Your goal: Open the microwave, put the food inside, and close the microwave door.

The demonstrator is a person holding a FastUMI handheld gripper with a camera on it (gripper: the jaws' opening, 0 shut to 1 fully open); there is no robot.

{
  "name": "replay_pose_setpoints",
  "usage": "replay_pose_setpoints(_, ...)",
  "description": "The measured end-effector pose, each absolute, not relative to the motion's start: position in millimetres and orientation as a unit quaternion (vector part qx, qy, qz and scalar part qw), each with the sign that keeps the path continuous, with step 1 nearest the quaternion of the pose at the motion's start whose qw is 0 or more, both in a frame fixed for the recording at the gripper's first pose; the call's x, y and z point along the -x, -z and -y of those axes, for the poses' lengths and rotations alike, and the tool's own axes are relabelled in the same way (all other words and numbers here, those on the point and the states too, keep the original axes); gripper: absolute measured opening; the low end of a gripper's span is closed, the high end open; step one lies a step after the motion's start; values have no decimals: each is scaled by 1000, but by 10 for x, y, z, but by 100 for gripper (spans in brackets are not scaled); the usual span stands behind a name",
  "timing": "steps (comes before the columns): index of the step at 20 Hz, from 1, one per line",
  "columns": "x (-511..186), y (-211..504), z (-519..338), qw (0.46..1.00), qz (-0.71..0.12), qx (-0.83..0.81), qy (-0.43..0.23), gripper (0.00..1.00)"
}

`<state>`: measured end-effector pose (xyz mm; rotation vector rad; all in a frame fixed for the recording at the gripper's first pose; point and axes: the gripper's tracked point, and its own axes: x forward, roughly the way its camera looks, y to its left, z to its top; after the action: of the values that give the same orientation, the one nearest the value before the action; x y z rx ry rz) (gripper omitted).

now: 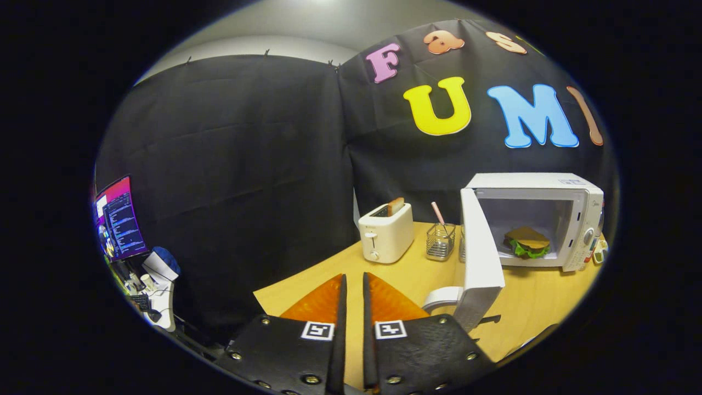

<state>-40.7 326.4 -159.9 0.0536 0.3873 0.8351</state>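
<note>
A white microwave (pixel 581 219) stands on the wooden table (pixel 537 302), beyond and to the right of my fingers. Its door (pixel 480 258) is swung wide open toward me. Inside the cavity lies a sandwich (pixel 526 242) with green lettuce. My gripper (pixel 354 282) hovers over the table's left part, left of the open door. Its fingers are nearly together with only a thin gap, and nothing is held between them.
A white toaster (pixel 386 233) with a slice of bread in it stands just beyond the fingers. To its right sits a wire holder (pixel 440 240) with a pink utensil. A white plate (pixel 443 298) lies by the door's lower edge. A monitor (pixel 118 219) glows far left.
</note>
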Motion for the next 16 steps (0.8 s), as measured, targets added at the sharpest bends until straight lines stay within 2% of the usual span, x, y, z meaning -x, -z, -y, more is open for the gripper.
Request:
replay_pose_setpoints(1,364,1696,-3249,895,-198,-26,-398,2)
replay_pose_setpoints(4,191,1881,-3061,898,-229,-45,-374,3)
replay_pose_setpoints(5,180,1893,-3044,894,-236,-64,-377,1)
replay_pose_setpoints(16,-301,2009,-2066,923,-243,-35,-298,1)
